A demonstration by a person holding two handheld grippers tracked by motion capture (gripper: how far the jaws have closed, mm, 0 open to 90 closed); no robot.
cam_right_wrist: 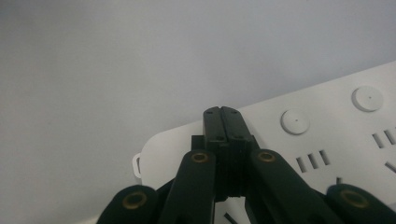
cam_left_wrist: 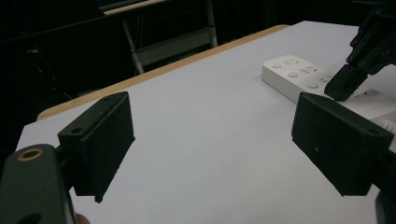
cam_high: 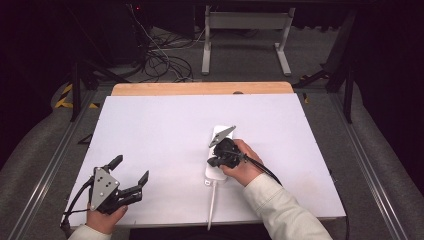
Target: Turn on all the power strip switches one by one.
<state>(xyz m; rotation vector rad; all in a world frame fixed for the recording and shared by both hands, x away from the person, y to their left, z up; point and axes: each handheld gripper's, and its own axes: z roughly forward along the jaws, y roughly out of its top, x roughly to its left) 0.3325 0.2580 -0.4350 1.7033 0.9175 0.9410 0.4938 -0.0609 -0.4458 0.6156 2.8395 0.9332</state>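
Should the push land off the middle, could tip or skid the power strip across the smooth desk, with nothing else pinning it down. Could also slip on the glossy top and miss the round buttons just to one side. Pressing with the right gripper, jaws closed together on nothing, tips seemingly resting on the strip's top near its cable end. No help from the left gripper, spread wide and empty over the near left of the desk, well apart. Lies flat, a little right of centre. Runs long axis near to far, leaning slightly right at the far end. Points its cable end toward the near edge, cord trailing over it.
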